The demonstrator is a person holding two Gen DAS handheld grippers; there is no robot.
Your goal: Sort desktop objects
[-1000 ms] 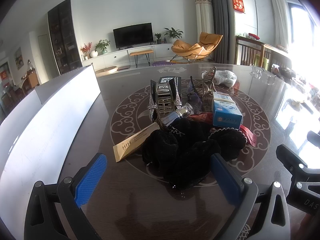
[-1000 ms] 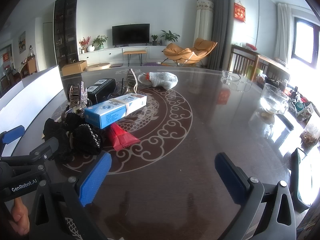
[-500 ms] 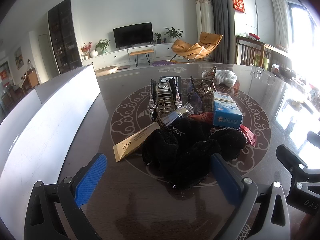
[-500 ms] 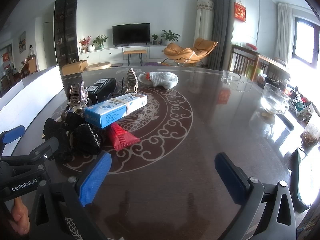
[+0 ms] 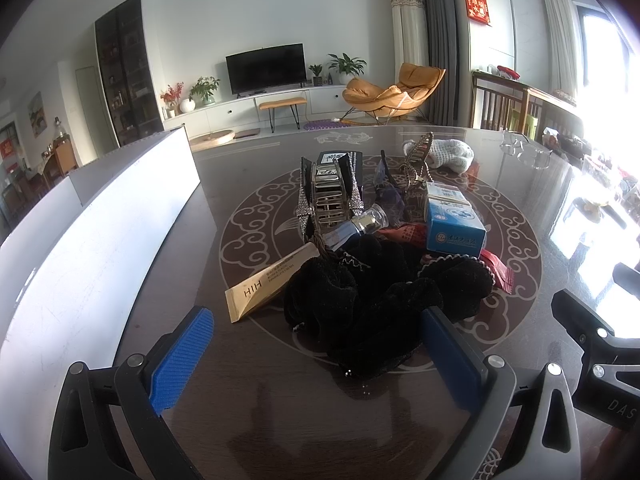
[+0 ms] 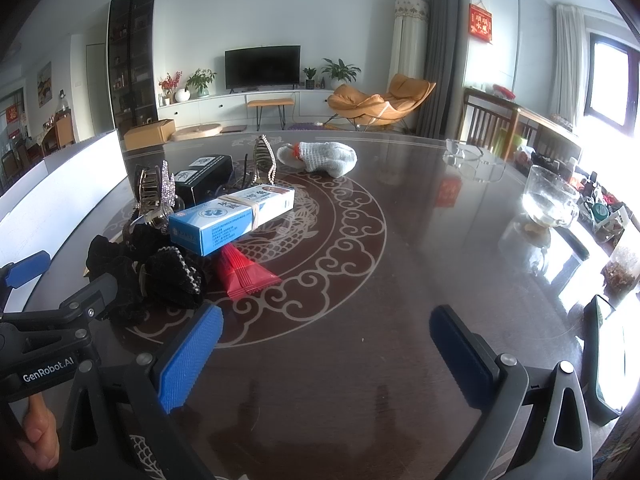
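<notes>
Left tool (image 5: 316, 354) w/ blue pads spread wide, nothing between them, low over the dark glossy patterned bench (image 5: 256, 400), just short of the black velvet scrunchie heap (image 5: 372, 300). Right tool (image 6: 326, 350) also wide apart, empty, over bare bench. Pile mid-bench: gold flat cream box (image 5: 272, 286) left of scrunchies, blue-white carton (image 6: 232, 218) on red sachets (image 6: 244, 272), metallic claw hair clip (image 5: 330, 196) behind. Grey knit sock (image 6: 326, 156) lies apart, farther back.

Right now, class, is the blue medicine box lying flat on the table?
No, the blue medicine box rests tilted on the pile, propped above the red packets.
</notes>
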